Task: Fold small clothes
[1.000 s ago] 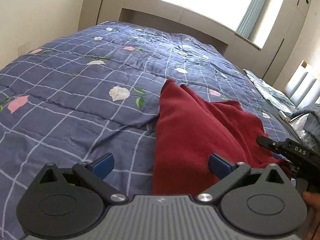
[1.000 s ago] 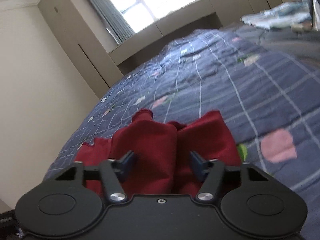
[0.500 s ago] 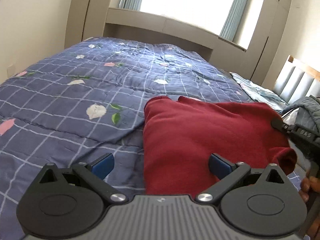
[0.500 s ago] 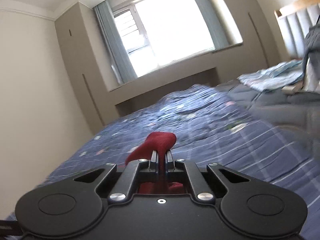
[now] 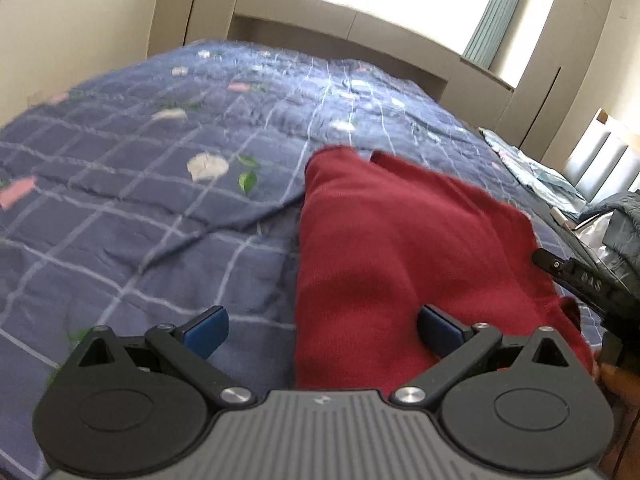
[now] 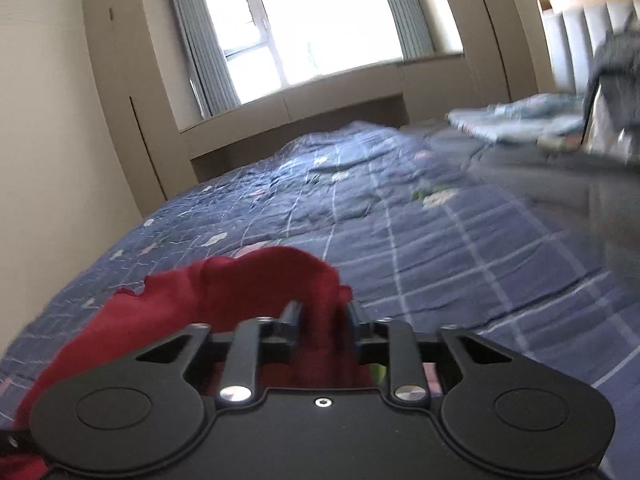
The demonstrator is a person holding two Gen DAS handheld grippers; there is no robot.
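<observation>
Right wrist view: the right gripper (image 6: pixel 322 318) has a fold of the red cloth (image 6: pixel 224 304) standing between its fingers, and its jaws are opening, so the pads look to be letting that fold go rather than pressing it. The cloth rises in a hump just ahead of the fingertips and trails off toward the near left part of the bed (image 6: pixel 440 248). It reads as a fold brought over and now being released so that it lies on the layer beneath.

In the left wrist view the left gripper (image 5: pixel 322 326) stands wide open with nothing in it. Its right blue pad hangs over the cloth (image 5: pixel 400 248); its left pad is over bare quilt, so the cloth's left edge runs between the two. The cloth lies toward the bed's near edge, right of the middle, its far end pointing to the window. The right gripper's black body (image 5: pixel 576 280) shows at the cloth's right edge. The left one probably waits there to pin or take that left edge for the next fold.
</observation>
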